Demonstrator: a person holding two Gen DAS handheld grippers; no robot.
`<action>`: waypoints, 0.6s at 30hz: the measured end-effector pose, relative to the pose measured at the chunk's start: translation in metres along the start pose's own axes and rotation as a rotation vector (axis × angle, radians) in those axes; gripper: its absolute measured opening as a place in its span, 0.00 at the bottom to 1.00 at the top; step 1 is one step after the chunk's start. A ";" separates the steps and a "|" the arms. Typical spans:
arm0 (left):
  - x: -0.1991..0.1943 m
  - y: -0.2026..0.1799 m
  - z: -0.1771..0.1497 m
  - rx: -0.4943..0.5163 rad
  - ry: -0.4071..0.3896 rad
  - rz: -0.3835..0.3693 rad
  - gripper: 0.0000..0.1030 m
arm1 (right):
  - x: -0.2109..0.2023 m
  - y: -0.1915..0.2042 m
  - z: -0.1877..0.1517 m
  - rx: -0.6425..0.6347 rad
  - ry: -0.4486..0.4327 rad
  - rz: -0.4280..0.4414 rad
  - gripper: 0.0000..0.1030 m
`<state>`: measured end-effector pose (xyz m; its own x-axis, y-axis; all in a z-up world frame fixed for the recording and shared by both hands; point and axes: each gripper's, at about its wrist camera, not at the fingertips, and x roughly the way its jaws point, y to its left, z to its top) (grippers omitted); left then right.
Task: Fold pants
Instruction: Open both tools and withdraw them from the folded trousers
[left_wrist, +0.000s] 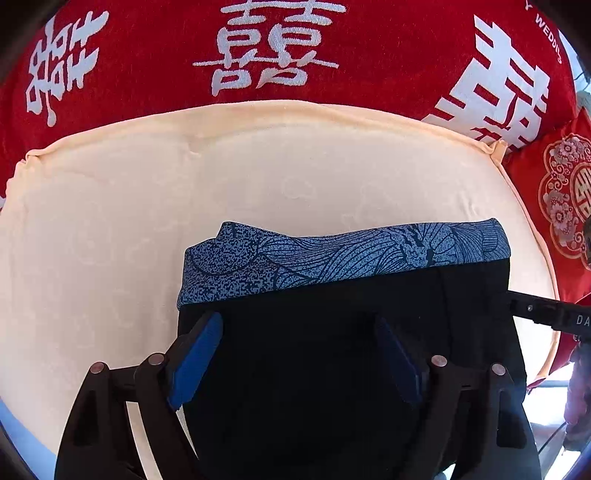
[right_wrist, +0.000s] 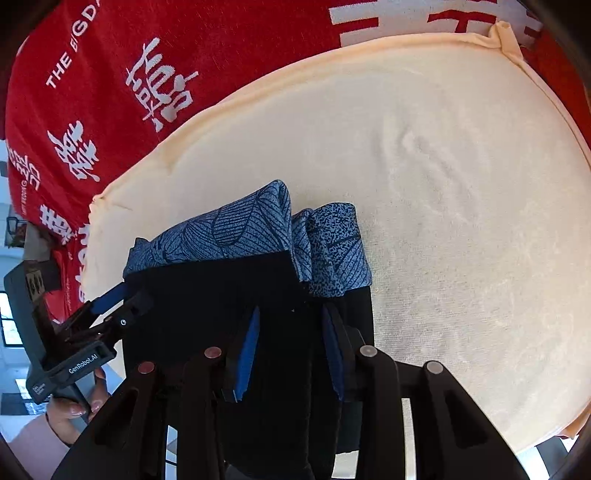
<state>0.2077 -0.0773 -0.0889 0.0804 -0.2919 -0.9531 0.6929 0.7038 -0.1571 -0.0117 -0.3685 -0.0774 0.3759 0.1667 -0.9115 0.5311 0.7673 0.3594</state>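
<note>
The pants (left_wrist: 332, 332) are black with a blue patterned band (left_wrist: 343, 254) and lie on a cream cushion (left_wrist: 258, 173). My left gripper (left_wrist: 299, 350) has its blue pads wide apart, open over the black cloth near the band's left end. In the right wrist view the pants (right_wrist: 221, 314) show the band (right_wrist: 258, 236) bunched in two folds. My right gripper (right_wrist: 291, 343) has its pads either side of a ridge of black cloth, with a gap between them. The left gripper (right_wrist: 107, 295) shows at the pants' left edge there. The right gripper's body (left_wrist: 546, 314) shows at the pants' right edge.
A red blanket with white characters (left_wrist: 258, 48) lies behind the cream cushion (right_wrist: 461, 184). A red embroidered pillow (left_wrist: 561, 192) sits at the right. The cushion's near edge (right_wrist: 554, 435) drops off at the lower right. A hand (right_wrist: 70, 410) holds the left gripper's handle.
</note>
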 end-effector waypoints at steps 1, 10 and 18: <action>-0.002 -0.001 -0.001 0.001 0.007 0.009 0.83 | -0.003 0.003 -0.002 -0.010 0.000 -0.020 0.38; -0.043 -0.003 -0.035 0.004 0.039 0.060 0.90 | -0.032 -0.005 -0.050 0.041 0.025 -0.062 0.60; -0.080 -0.014 -0.074 0.026 0.108 0.076 1.00 | -0.056 0.014 -0.099 0.039 0.045 -0.125 0.80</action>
<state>0.1387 -0.0156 -0.0297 0.0563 -0.1657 -0.9846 0.7061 0.7037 -0.0781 -0.0998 -0.3056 -0.0411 0.2709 0.1002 -0.9574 0.6011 0.7592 0.2496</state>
